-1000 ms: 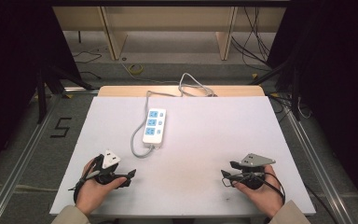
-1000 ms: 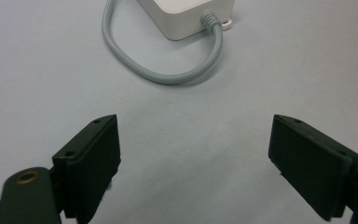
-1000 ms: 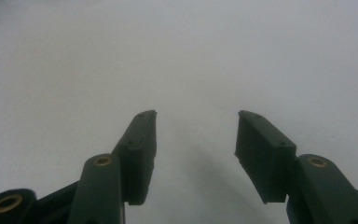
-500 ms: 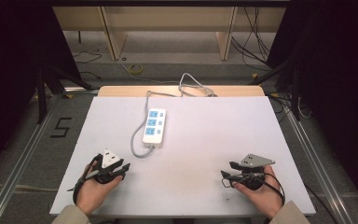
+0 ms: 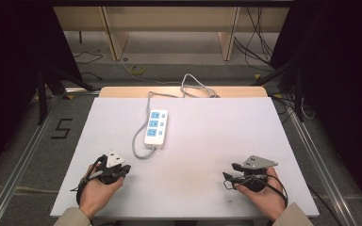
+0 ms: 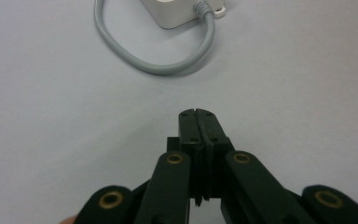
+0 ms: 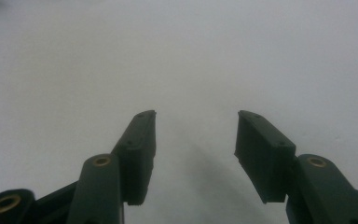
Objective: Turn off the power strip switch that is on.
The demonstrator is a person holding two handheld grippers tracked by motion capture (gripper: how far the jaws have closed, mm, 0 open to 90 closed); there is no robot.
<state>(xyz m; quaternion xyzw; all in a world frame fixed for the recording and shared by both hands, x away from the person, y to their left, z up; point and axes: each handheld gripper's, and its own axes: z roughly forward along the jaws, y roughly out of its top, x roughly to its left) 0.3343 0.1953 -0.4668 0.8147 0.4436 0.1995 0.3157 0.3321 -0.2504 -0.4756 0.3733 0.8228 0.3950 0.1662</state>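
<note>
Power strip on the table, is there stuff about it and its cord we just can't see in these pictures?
- Power strip, high view: too small to tell whether its switch is on.
- Power strip, left gripper view: the top edge cuts it off, leaving one corner.
- Cord, high view: it drops behind the table's far edge, so its plug is hidden.
- Right gripper view: the table's far part is blurred.

The table (image 5: 207, 141) is evenly bright under overhead light, while surroundings at three and nine o'clock fall black. Both gripper views look soft and hazy.
</note>
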